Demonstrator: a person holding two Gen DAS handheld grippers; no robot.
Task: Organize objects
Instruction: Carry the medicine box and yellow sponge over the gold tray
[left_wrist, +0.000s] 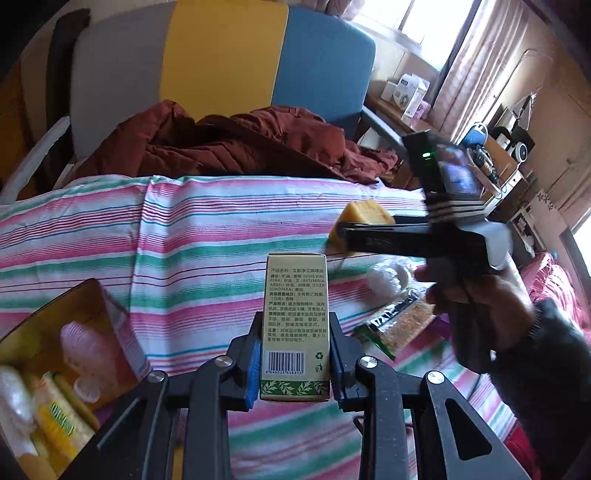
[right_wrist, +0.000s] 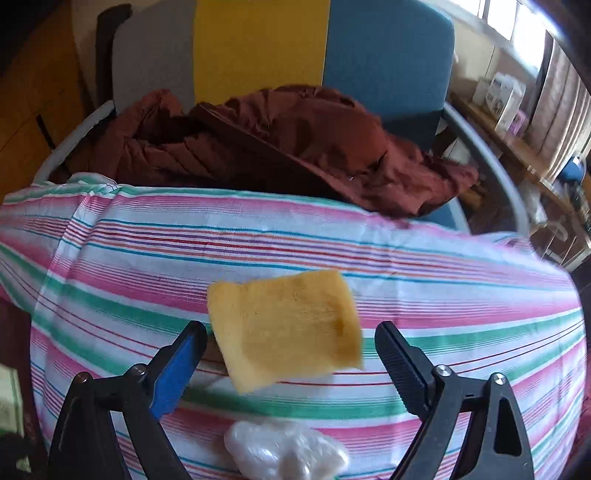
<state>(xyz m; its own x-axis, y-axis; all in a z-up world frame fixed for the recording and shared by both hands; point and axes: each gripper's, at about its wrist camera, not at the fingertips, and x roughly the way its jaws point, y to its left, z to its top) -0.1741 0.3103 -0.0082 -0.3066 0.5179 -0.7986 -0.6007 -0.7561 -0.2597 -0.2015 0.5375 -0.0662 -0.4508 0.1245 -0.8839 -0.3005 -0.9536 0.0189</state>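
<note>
Left gripper (left_wrist: 295, 354) jaws pinching tall beige carton with barcode (left_wrist: 295, 325), centre-bottom of left view, above striped cloth-covered bench (left_wrist: 184, 236). Right gripper (right_wrist: 291, 354) jaws spread around yellow rectangular sponge (right_wrist: 286, 328), no contact visible. White plastic-wrapped bundle (right_wrist: 284, 454) at bottom centre. Open cardboard box of packets (left_wrist: 55, 369) lower left. Rust-brown crumpled jacket (left_wrist: 236, 144) on chair behind bench.

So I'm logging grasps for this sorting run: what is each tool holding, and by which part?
The left tool clamps the cream box by its lower sides. The right tool holds nothing; the yellow sponge sits ungripped between its pads.
</note>
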